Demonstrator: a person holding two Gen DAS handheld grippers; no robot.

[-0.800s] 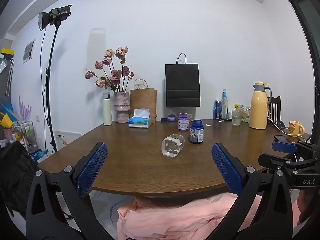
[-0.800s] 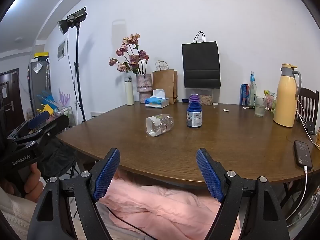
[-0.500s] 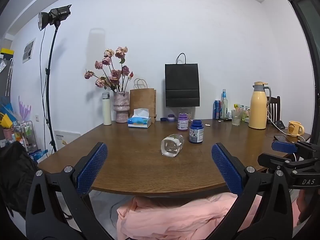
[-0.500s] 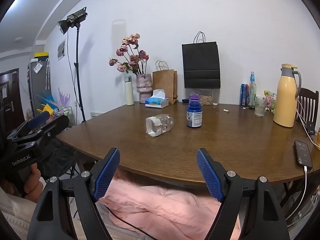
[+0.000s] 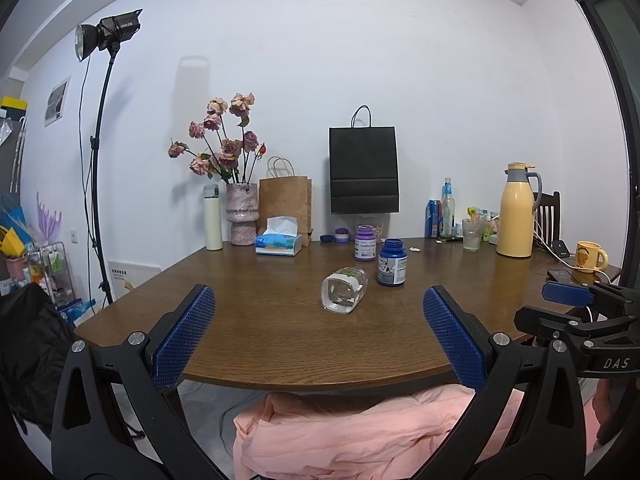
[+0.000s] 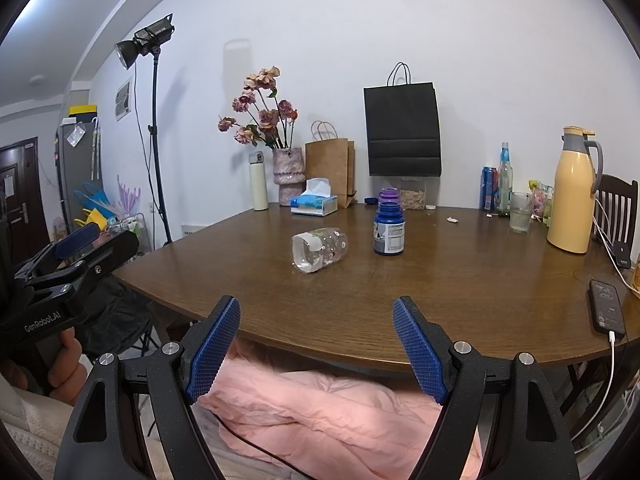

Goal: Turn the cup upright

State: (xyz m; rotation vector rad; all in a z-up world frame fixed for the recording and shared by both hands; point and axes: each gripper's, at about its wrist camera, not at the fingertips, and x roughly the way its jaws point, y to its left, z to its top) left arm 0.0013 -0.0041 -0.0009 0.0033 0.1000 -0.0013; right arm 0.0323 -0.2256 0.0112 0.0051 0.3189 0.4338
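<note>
A clear plastic cup (image 5: 344, 291) with small printed marks lies on its side on the brown wooden table (image 5: 260, 328), its open mouth turned toward me. It also shows in the right wrist view (image 6: 319, 249). My left gripper (image 5: 318, 330) is open and empty, held back at the table's near edge, well short of the cup. My right gripper (image 6: 316, 344) is open and empty, also at the near edge. The right gripper shows at the right of the left wrist view (image 5: 576, 300), and the left gripper shows at the left of the right wrist view (image 6: 80, 248).
A blue bottle (image 5: 392, 262) stands just right of the cup, a purple jar (image 5: 365, 243) behind it. Tissue box (image 5: 279, 240), vase (image 5: 241, 214), paper bags, yellow thermos (image 5: 517, 212) and mug (image 5: 591, 256) line the far side. A phone (image 6: 607, 306) lies at the right edge. Pink fabric (image 5: 360, 432) is below.
</note>
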